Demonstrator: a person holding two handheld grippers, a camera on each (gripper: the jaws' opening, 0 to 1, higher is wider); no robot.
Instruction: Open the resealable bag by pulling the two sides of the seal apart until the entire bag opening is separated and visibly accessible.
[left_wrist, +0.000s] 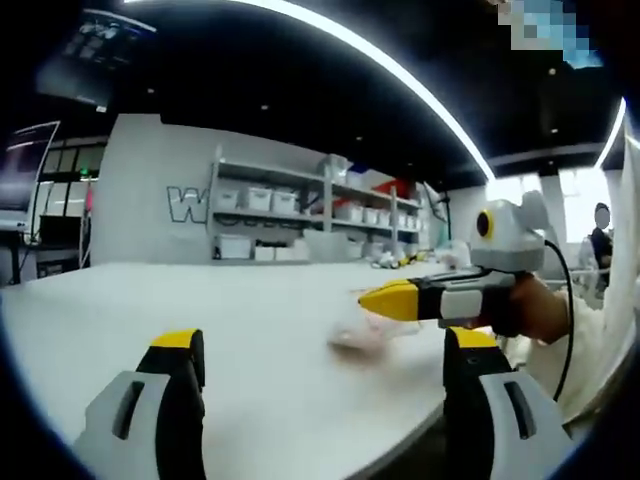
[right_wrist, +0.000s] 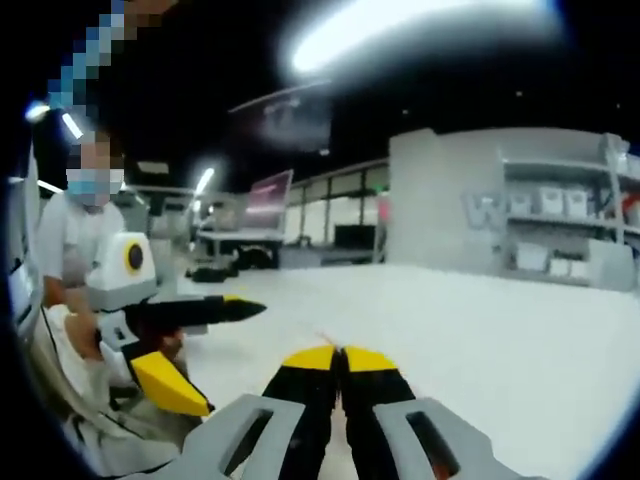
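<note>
On the white tabletop (left_wrist: 200, 300), just below and ahead of the right gripper's tip as the left gripper view shows it, lies a small, blurred, pale translucent resealable bag (left_wrist: 362, 338) with a faint pinkish tint; its seal and opening are too blurred to judge. In the left gripper view, the right gripper (left_wrist: 400, 300), a grey-and-black tool with yellow-tipped jaws, enters from the right, held in a person's hand (left_wrist: 540, 310), its tip pointing left over the bag. Its jaws there read as pressed together. In the right gripper view, the same right gripper (right_wrist: 340, 357) rises from the bottom with its two yellow tips meeting; a thin pale sliver shows at the tips, but whether anything is grasped cannot be told. The left gripper (left_wrist: 325, 345) stands with its jaws spread wide apart in its own view, the bag lying between and beyond them. In the right gripper view, the left gripper (right_wrist: 215, 355) comes in from the left, jaws splayed, one black finger level, one yellow finger angled down. Beyond the table stands a grey wall with white shelving (left_wrist: 300, 215) carrying white bins.
</note>
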